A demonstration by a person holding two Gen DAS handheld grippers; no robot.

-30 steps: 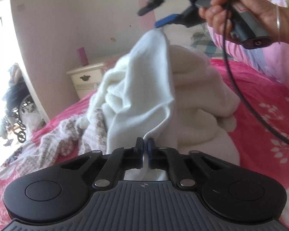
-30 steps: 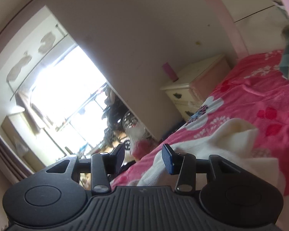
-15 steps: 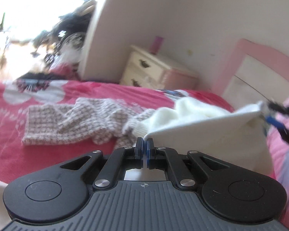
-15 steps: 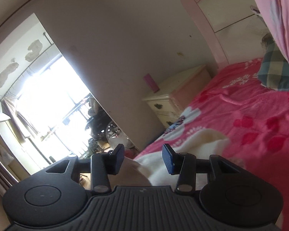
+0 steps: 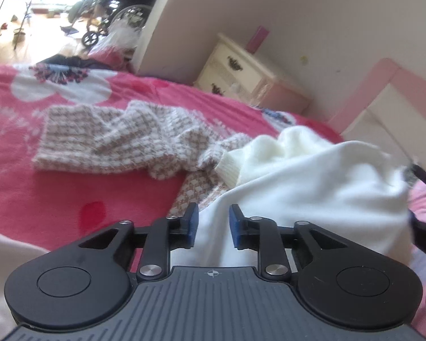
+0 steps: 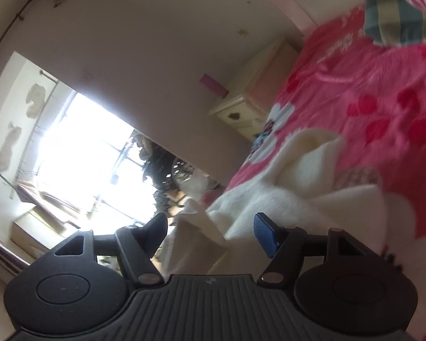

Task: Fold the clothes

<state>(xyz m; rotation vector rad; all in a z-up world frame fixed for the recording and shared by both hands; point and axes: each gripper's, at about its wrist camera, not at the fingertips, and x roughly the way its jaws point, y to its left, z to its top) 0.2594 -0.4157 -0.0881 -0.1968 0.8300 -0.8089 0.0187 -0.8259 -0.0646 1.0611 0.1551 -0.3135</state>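
On the pink floral bedspread (image 5: 42,193), the checked knit garment (image 5: 108,139) lies flat to the left of the white garment (image 5: 312,187), its near end tucked under the white cloth. The left gripper (image 5: 211,224) sits at the white garment's near edge with its jaws opening; cloth lies between the blue pads but they no longer press it. To the right of the garment, the right gripper (image 6: 210,234) is also opening, a white corner loose in its gap. The step looks like laying the garment down after a lift; next, both grippers likely need fresh holds on an edge to fold it over.
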